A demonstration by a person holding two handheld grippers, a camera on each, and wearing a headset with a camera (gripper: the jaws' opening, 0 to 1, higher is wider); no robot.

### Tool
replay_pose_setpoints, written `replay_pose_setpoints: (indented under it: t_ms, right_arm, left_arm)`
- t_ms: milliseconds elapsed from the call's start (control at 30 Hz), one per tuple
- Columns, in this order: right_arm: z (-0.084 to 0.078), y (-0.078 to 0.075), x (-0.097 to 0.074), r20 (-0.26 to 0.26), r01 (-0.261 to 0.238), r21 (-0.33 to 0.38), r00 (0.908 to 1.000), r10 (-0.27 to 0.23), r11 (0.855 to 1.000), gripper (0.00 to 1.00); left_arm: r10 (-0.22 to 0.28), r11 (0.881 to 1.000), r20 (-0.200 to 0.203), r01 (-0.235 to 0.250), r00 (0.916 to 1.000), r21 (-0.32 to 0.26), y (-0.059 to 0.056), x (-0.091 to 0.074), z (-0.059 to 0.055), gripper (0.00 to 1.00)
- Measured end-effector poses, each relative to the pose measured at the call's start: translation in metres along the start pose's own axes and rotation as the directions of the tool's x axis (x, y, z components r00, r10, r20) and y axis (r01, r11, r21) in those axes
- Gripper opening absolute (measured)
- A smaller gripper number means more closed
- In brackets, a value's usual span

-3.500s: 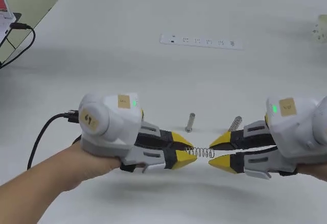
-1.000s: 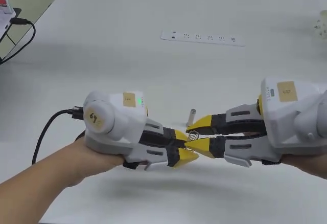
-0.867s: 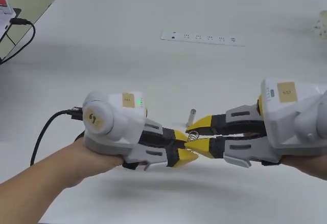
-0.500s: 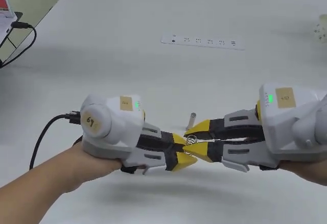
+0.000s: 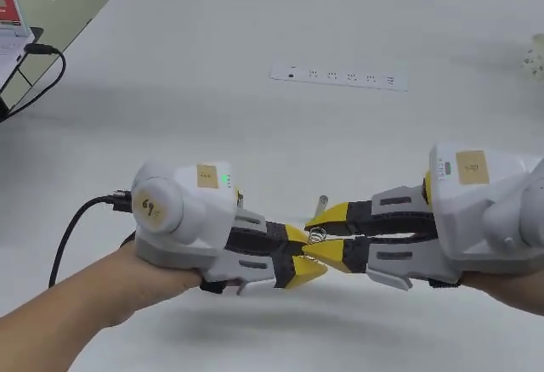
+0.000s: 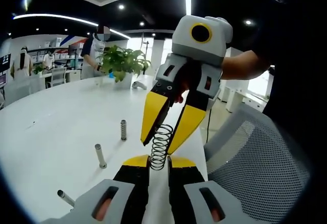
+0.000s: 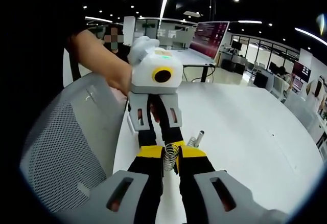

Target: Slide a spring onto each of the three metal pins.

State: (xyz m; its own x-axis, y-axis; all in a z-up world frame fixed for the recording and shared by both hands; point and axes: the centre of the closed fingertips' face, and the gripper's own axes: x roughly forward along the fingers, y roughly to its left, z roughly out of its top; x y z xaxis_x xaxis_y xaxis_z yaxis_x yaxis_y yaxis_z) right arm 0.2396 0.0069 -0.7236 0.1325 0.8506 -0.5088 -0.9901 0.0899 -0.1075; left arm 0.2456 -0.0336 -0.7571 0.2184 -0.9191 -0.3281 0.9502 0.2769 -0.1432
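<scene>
**Spring (image 6: 161, 144) gripped from both ends above a white table (image 5: 212, 41)**

Office space lay all round, open and wide, with bright strips in a dark ceiling, a leafy plant (image 6: 120, 60) at the far edge of the table and a grey mesh chair (image 7: 66, 142) beside it. The table itself was long, pale and mostly bare. A white power strip (image 5: 338, 76) lay flat well beyond the work, and a black cable (image 5: 72, 232) trailed from the back of the left gripper (image 6: 158, 162).

That gripper and the right gripper (image 7: 171, 153) met nose to nose just off the surface. Each was clenched on one end of the spring, yellow tips pressing its sides. The spring's long axis ran straight from one claw into the other, roughly level across the head view.

On the table behind stood a coil-wrapped pin (image 6: 123, 130) and a bare pin (image 6: 100, 155), both upright. A third pin (image 6: 65, 197) sat nearer, tilted.
</scene>
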Motion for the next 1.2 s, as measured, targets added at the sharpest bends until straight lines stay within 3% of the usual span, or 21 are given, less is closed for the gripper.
replay_pose_setpoints:
  t_ms: [567,967,1100,1200]
  right_arm:
    - [-0.001,-0.004,-0.001,-0.011,0.020,-0.014,0.9997,-0.020,1.000,0.08]
    - [-0.003,-0.006,-0.001,-0.017,0.030,-0.024,0.9994,-0.031,0.999,0.08]
    - [-0.003,-0.006,-0.001,-0.018,0.032,-0.024,0.9993,-0.033,0.999,0.08]
    - [-0.004,-0.006,-0.001,-0.020,0.034,-0.026,0.9992,-0.035,0.999,0.08]
  left_arm:
    - [0.046,0.999,-0.021,-0.047,0.9987,-0.002,0.009,-0.009,-0.007,0.14]
    - [0.099,0.995,-0.040,-0.099,0.9943,0.003,0.017,-0.029,-0.015,0.30]
    - [0.135,0.991,-0.038,-0.135,0.9901,0.010,0.022,-0.036,-0.017,0.41]
    - [0.147,0.989,-0.034,-0.147,0.9885,-0.002,0.025,-0.042,-0.018,0.41]
